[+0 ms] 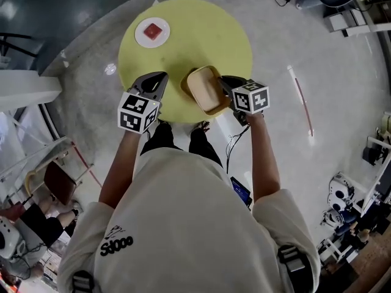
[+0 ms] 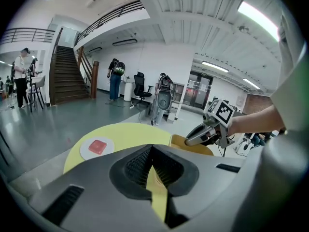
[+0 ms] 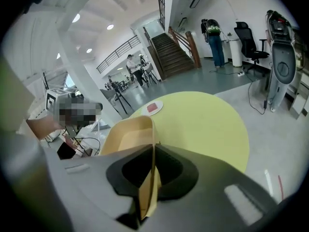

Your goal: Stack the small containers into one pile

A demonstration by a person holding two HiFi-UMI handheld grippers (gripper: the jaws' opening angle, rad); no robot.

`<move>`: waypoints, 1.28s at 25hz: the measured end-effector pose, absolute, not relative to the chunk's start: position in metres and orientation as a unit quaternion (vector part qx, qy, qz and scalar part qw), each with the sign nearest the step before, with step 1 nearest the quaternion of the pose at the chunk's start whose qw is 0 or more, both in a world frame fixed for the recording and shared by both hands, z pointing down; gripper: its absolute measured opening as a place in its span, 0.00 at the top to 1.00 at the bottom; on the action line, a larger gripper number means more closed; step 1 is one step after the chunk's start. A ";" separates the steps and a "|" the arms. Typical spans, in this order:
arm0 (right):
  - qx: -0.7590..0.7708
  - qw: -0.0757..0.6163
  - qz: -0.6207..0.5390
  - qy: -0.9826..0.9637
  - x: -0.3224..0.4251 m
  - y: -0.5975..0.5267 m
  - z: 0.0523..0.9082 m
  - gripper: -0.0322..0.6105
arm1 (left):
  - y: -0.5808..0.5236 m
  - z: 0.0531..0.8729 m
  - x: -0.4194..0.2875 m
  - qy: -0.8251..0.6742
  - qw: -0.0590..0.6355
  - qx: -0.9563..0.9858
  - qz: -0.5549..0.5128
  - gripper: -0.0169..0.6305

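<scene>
A tan, rounded-square container (image 1: 204,89) hangs tilted over the near edge of the round yellow table (image 1: 201,35). My right gripper (image 1: 225,81) is shut on its rim from the right. In the right gripper view the container's wall (image 3: 128,137) is pinched between the jaws of the right gripper (image 3: 153,146). My left gripper (image 1: 160,77) sits just left of the container over the table's near edge, its jaws together with nothing in them; in its own view the left gripper (image 2: 151,146) has its tips touching. A white round dish with a red square piece (image 1: 152,32) lies at the table's far left.
The table stands on a pale grey floor with a red line (image 1: 303,105) to the right. Machines and cables (image 1: 351,212) crowd the right edge, and a chair (image 1: 58,182) stands at the left. Stairs (image 2: 65,81) and standing people show in the background.
</scene>
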State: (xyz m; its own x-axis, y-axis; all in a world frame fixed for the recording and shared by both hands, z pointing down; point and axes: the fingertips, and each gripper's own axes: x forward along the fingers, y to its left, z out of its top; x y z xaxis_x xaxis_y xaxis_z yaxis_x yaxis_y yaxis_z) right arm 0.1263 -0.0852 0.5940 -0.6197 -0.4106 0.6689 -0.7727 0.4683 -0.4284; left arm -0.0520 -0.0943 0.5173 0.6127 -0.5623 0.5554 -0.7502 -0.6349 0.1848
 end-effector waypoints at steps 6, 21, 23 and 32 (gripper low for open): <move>0.315 0.325 0.338 -0.825 0.114 -0.082 0.621 0.91 | -0.085 0.528 -0.065 -0.384 0.216 0.866 0.237 0.96; 0.254 0.412 0.275 -0.830 0.095 -0.097 0.648 0.91 | -0.076 0.541 -0.077 -0.397 0.236 0.854 0.239 0.96; 0.255 0.421 0.264 -0.830 0.094 -0.101 0.649 0.91 | -0.077 0.541 -0.077 -0.398 0.237 0.853 0.240 0.96; 0.258 0.444 0.249 -0.821 0.092 -0.105 0.663 0.90 | -0.078 0.548 -0.081 -0.401 0.244 0.849 0.243 0.96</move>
State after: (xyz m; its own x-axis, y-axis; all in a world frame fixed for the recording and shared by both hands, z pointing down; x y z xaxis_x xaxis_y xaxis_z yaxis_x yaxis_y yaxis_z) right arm 0.0921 -0.1045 0.6627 -0.4725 -0.2014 0.8580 -0.6443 0.7432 -0.1804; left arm -0.0810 -0.0783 0.5483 0.5596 -0.5618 0.6092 -0.7999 -0.5585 0.2196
